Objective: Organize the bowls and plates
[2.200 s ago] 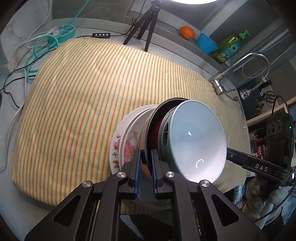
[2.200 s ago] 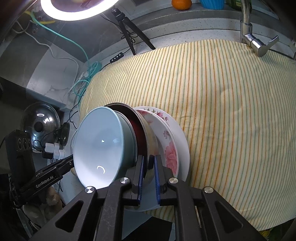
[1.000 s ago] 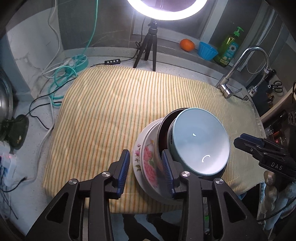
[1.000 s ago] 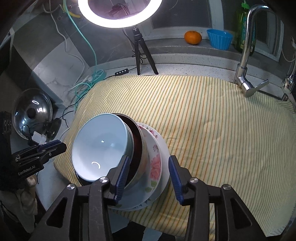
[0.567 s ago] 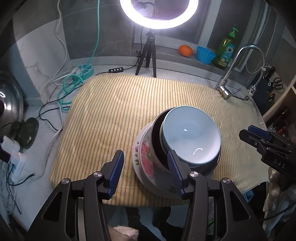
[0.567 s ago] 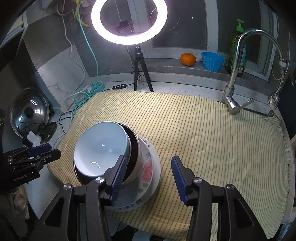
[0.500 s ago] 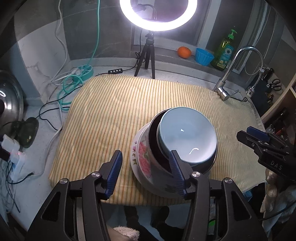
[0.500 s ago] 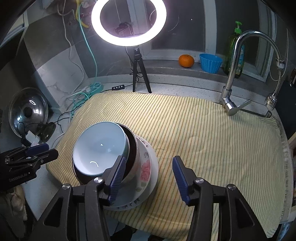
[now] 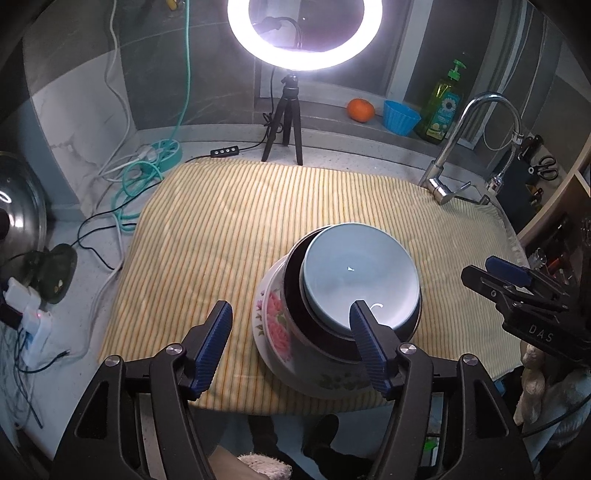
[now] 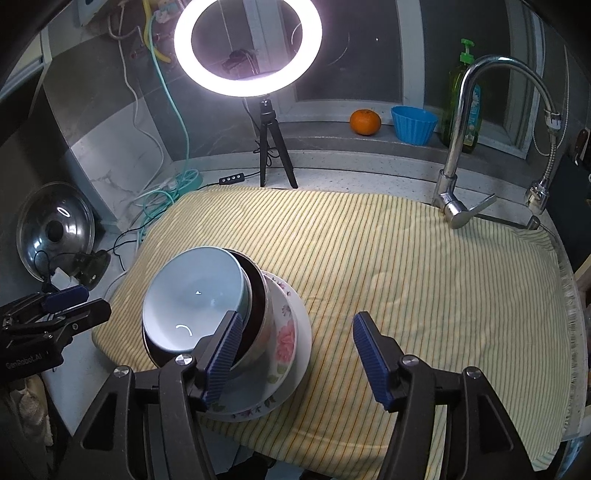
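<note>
A stack of dishes sits on a yellow striped cloth [image 9: 236, 221], near its front edge, at centre right of the left wrist view and lower left of the right wrist view. A pale blue bowl [image 9: 360, 277] nests in a dark bowl [image 9: 295, 299], which sits in a floral bowl [image 9: 273, 321] on a white plate [image 10: 301, 343]. The left gripper [image 9: 291, 332] is spread wide, holding nothing, just before the stack. The right gripper [image 10: 297, 349] is likewise spread and empty. A lit ring light [image 9: 308, 33] stands at upper centre, a faucet [image 10: 465, 147] at upper right.
</note>
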Motion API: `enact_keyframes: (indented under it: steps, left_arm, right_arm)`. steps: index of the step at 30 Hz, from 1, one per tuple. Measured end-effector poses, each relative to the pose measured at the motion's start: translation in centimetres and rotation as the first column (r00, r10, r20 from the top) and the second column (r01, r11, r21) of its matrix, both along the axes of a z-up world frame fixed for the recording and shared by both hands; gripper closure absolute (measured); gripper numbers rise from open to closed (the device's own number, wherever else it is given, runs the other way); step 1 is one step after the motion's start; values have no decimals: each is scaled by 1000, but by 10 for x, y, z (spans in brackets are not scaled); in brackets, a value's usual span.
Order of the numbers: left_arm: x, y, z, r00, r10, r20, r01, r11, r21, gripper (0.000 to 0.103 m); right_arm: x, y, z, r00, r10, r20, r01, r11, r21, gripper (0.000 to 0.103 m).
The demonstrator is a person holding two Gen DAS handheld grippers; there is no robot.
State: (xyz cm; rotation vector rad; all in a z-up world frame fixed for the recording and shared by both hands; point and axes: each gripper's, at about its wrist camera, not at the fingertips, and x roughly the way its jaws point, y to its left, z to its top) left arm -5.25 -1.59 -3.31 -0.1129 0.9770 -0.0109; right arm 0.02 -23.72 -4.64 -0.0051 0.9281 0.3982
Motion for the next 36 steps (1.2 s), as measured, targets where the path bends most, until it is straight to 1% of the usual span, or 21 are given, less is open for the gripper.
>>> enact_keyframes:
  steps: [36]
  left_arm:
    - [2,1,2,1000,-10,7,10,1000,6,37]
  right_arm:
    - [8,-1,-9,1000,-4,-27,4,1000,-8,42]
